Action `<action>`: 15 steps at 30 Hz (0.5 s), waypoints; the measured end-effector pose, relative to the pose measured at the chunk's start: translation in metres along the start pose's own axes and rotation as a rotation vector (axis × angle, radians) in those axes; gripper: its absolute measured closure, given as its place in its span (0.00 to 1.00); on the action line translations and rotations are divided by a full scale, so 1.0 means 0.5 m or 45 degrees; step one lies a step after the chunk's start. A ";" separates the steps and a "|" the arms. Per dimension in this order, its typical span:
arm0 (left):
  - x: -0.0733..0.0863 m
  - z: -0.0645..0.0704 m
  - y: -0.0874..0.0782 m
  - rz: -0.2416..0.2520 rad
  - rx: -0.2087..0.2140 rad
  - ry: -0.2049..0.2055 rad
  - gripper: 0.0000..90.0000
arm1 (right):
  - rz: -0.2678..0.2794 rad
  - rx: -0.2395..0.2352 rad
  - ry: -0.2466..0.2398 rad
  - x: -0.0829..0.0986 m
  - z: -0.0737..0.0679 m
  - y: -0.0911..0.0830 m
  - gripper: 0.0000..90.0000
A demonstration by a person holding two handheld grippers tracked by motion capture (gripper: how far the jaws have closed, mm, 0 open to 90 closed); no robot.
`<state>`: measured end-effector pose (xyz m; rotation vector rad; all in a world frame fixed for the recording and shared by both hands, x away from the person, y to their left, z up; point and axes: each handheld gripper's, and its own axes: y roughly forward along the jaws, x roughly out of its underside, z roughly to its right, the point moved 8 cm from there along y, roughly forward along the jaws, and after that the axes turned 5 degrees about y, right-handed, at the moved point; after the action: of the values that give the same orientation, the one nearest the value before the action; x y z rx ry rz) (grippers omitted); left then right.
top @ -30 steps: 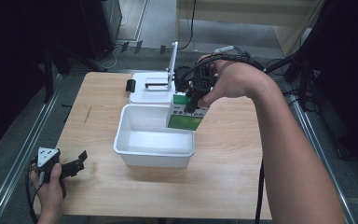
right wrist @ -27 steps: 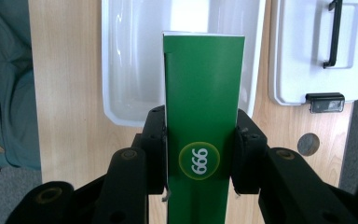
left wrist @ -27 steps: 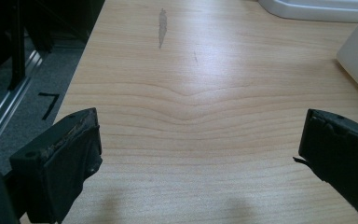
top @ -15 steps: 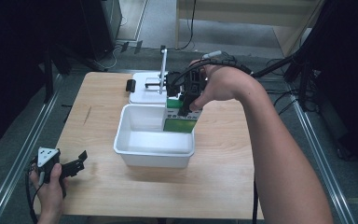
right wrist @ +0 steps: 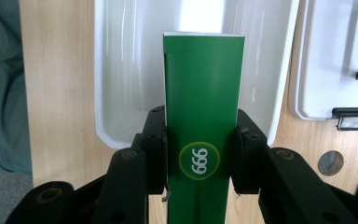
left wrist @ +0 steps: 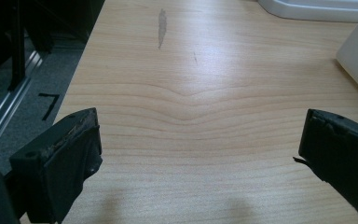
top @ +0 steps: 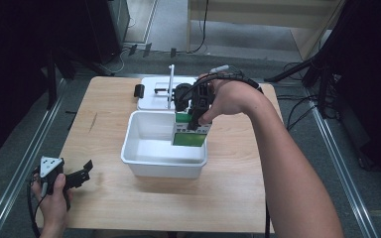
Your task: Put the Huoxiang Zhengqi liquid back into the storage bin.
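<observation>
Table [top: 104, 114], pale wood, largest item on my list; high view gives me its whole top, with grey carpet, cables and dark stands around it and a metal rail along the floor at its left

Bin [top: 149, 144], white plastic, open-topped, mid-table. Right gripper view looks along the box into the bin's glossy inside

Lid [top: 154, 96], white, flat on the table just behind the bin, a black clip at its left edge; the right gripper view adds a second black latch [right wrist: 354, 118] and a round hole [right wrist: 330, 163] in the tabletop beside it

Box [right wrist: 203, 140], green carton, held upright over the bin's right end. Only the right gripper view lets me read its round yellow-ringed "999" badge; the high view shows a white band across its side instead

Right gripper [top: 194, 110], my jaws clamped on both narrow sides of the box, hand and forearm reaching in from the right

Left gripper [top: 74, 176], at the table's near left corner, well apart from the bin. Left gripper view shows its jaws spread wide over bare wood grain, a grey scuff [left wrist: 162, 21] ahead, nothing between them
</observation>
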<state>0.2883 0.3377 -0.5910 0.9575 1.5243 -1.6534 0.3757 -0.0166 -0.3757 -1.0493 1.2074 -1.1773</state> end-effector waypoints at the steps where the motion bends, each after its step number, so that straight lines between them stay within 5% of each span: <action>1: 0.000 0.000 0.000 0.003 0.000 -0.003 0.00 | -0.006 0.004 0.008 0.000 0.000 0.003 0.72; 15: 0.000 0.001 -0.001 -0.002 0.000 0.002 0.00 | -0.029 0.011 -0.024 0.004 0.009 0.064 0.72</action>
<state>0.2880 0.3375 -0.5909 0.9584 1.5262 -1.6540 0.3829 -0.0148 -0.4073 -1.0681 1.1775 -1.1872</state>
